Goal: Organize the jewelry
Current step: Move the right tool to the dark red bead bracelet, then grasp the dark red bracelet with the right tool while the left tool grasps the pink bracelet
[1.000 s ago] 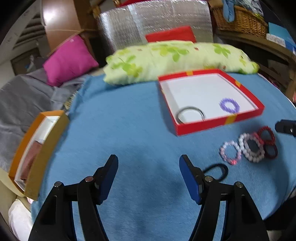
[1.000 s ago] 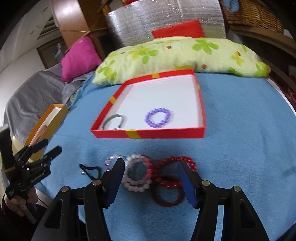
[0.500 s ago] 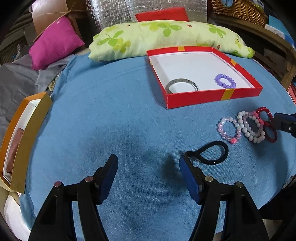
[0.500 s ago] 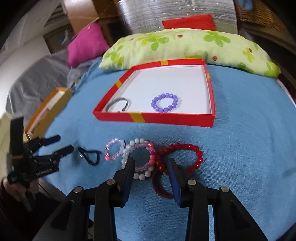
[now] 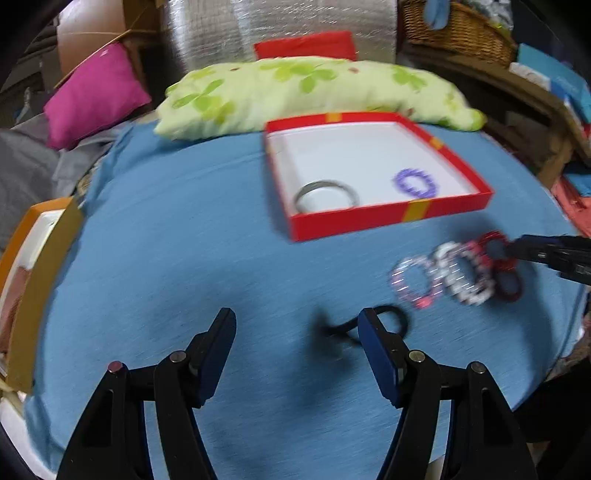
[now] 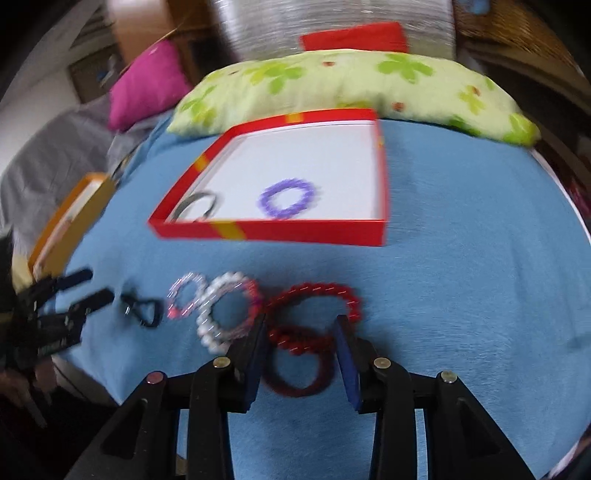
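On the blue cloth stands a red box (image 5: 388,218) (image 6: 295,230) with a silver bangle (image 5: 325,182) (image 6: 195,201) and a purple bead bracelet (image 5: 400,184) (image 6: 288,182) inside. In front of it lie a pink bracelet (image 6: 177,295), a white bead bracelet (image 6: 210,325), a red bead bracelet (image 6: 314,288), a dark red band (image 6: 295,391) and a black hair tie (image 5: 397,314) (image 6: 144,310). My right gripper (image 6: 302,321) (image 5: 521,245) has half-narrowed jaws astride the red bracelet; I see no pad pressing it. My left gripper (image 5: 297,317) (image 6: 96,286) is open over bare cloth, its right finger beside the hair tie.
A green flowered pillow (image 5: 314,88) lies behind the box. An orange box (image 5: 37,277) sits at the cloth's left edge, with a pink cushion (image 5: 92,92) beyond it. A wicker basket (image 5: 454,33) stands at the back right. A hand (image 6: 22,369) holds the left gripper.
My right gripper's jaws have narrowed and it has come down around the red bracelet. The left gripper tipped down and back up, its jaws just as wide.
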